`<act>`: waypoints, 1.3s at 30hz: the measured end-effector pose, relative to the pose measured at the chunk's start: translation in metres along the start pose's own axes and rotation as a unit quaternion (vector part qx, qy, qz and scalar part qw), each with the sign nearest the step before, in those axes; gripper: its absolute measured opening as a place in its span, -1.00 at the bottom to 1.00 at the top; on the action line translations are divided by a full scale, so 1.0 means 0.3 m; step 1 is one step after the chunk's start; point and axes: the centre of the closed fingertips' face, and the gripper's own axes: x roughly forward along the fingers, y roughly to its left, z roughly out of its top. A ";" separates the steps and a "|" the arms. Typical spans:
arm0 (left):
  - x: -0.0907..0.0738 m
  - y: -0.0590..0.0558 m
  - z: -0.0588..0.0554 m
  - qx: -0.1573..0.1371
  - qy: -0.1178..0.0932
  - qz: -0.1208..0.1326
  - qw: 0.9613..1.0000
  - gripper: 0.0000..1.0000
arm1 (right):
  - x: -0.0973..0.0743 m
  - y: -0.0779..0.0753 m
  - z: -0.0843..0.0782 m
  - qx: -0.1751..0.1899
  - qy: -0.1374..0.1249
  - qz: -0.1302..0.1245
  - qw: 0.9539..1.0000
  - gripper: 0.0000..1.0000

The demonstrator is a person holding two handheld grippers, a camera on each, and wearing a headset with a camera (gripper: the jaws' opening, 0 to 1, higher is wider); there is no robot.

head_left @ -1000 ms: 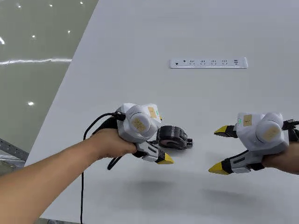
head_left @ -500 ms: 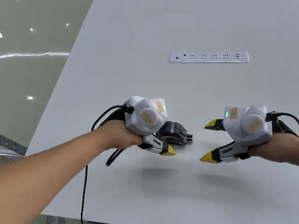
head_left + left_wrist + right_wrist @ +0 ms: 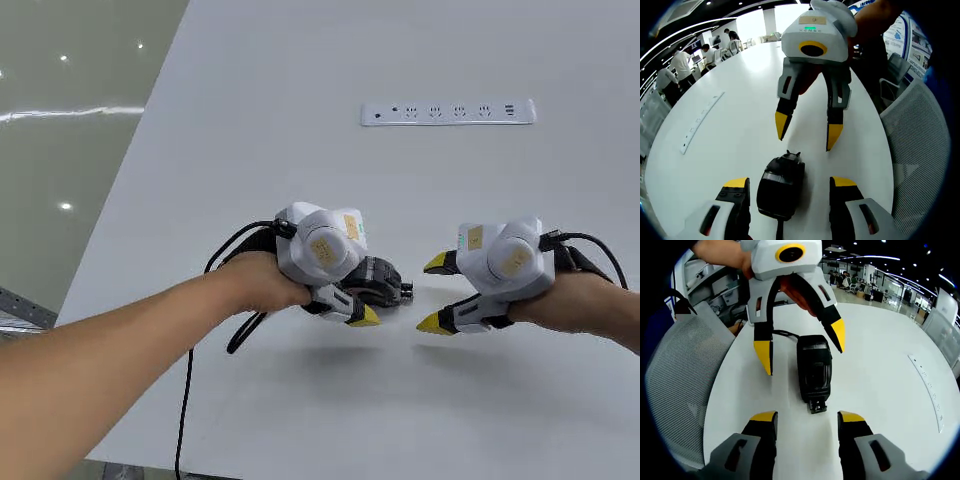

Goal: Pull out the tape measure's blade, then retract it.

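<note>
A black tape measure [image 3: 380,282] lies on the white table [image 3: 300,150], its blade hook end [image 3: 817,406] pointing toward my right gripper. My left gripper [image 3: 375,295] straddles it, open, with a gap on each side of the case [image 3: 781,185]; one yellow fingertip [image 3: 365,318] shows in the head view. My right gripper [image 3: 435,293] is open just right of the hook, tips facing it. In the right gripper view the tape measure [image 3: 814,370] sits just ahead of the right gripper [image 3: 808,416]. The blade is inside the case.
A white power strip [image 3: 448,112] lies farther back on the table. A black cable [image 3: 225,300] trails from the left gripper toward the table's near edge. A mesh chair [image 3: 680,390] stands beside the table. People sit at desks far off [image 3: 680,60].
My right gripper has moved left, closing in on the tape measure's hook end. The left gripper stays around the case. The head camera has shifted a little.
</note>
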 end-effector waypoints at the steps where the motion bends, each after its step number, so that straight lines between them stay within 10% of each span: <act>1: 0.002 0.002 0.000 0.003 0.001 0.001 1.000 0.20 | 0.004 -0.003 -0.005 -0.003 0.002 -0.001 1.000 -0.13; 39: 0.011 0.027 -0.008 0.033 0.015 0.006 0.999 -0.27 | 0.097 -0.044 -0.017 -0.032 0.012 0.014 0.999 -0.61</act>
